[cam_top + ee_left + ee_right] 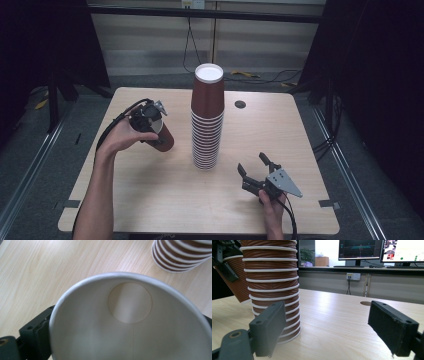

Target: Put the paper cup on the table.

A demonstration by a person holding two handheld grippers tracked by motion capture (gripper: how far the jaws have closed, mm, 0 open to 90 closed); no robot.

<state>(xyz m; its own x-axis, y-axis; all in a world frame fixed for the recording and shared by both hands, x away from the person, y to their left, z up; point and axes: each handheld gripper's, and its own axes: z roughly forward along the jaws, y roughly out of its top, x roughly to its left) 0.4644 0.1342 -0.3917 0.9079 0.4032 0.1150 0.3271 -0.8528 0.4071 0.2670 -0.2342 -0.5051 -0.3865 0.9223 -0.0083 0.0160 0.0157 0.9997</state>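
Note:
A tall stack of brown paper cups [206, 120] with white rims stands upside down in the middle of the wooden table [150, 200]. To its left my left gripper [151, 119] is shut on the rim of a single brown cup [163, 138], which is tilted with its base down toward the table. The left gripper view looks into that cup's white inside [130, 322], with the stack's foot [182, 255] beyond it. My right gripper [256, 166] rests near the front right, open, nothing between its jaws, facing the stack [272, 285].
A round cable hole [240, 104] sits in the table right of the stack's top. Cables hang behind the far edge. Monitors [359, 250] stand on a bench beyond the table. Bare wood lies between the stack and the right gripper.

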